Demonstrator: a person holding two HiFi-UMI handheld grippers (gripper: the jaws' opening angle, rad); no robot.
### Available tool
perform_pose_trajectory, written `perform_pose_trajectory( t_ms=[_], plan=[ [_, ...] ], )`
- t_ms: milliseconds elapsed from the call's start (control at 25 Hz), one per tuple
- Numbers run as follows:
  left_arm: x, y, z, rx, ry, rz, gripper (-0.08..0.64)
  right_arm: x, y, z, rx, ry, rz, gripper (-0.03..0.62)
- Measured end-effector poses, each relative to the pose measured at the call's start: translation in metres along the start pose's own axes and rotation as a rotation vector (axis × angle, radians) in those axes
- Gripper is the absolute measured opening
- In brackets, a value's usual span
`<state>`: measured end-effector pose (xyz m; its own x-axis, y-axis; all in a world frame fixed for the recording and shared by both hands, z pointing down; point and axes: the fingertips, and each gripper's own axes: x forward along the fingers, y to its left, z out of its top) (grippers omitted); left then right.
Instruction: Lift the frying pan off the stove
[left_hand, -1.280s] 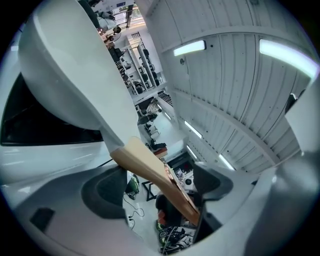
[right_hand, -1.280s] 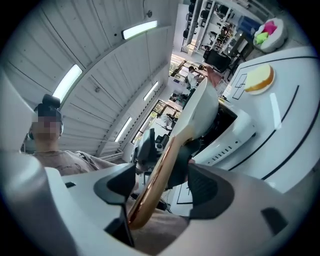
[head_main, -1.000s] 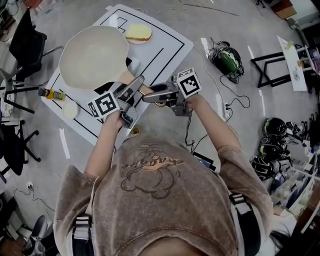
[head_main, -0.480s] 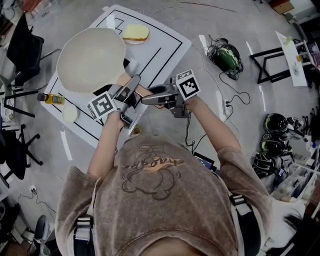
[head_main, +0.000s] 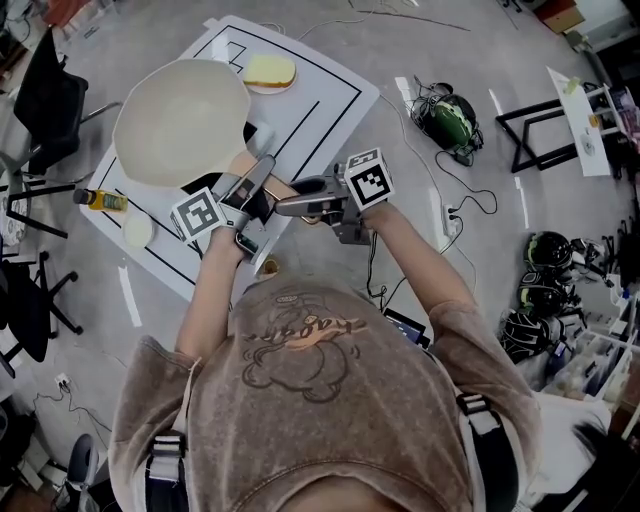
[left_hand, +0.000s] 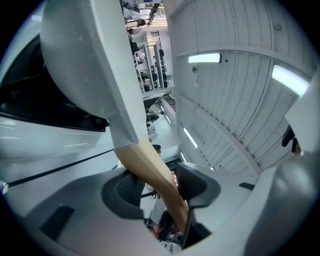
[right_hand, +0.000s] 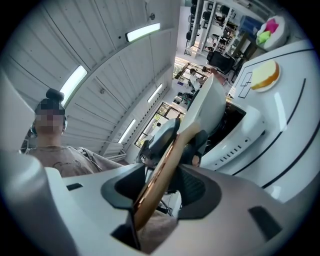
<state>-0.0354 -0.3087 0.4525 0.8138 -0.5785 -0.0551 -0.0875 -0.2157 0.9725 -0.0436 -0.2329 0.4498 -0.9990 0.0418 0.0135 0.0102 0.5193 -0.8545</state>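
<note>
While left claw (left_hand: 159, 186) closes round pan handle (left_hand: 145, 160), right claw (right_hand: 161, 187) clamps it; white table (head_main: 330, 95), cluttered grey floor (head_main: 500, 200).

Person from above: tan short-sleeved T-shirt (head_main: 340, 430) with a darker brown cartoon print (head_main: 300, 342) on the back; black straps (head_main: 488, 450) with grey buckles (head_main: 165, 441) over both shoulders.
</note>
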Motion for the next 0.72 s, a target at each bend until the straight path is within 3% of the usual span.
perform_pose_trajectory(
  t_ms=[720],
  plan=[
    [-0.002, -0.033, -0.007, 0.064, 0.076, -0.041, 0.198, 0.001, 0.029, 0.003, -0.047, -0.087, -0.021, 0.192]
  ],
)
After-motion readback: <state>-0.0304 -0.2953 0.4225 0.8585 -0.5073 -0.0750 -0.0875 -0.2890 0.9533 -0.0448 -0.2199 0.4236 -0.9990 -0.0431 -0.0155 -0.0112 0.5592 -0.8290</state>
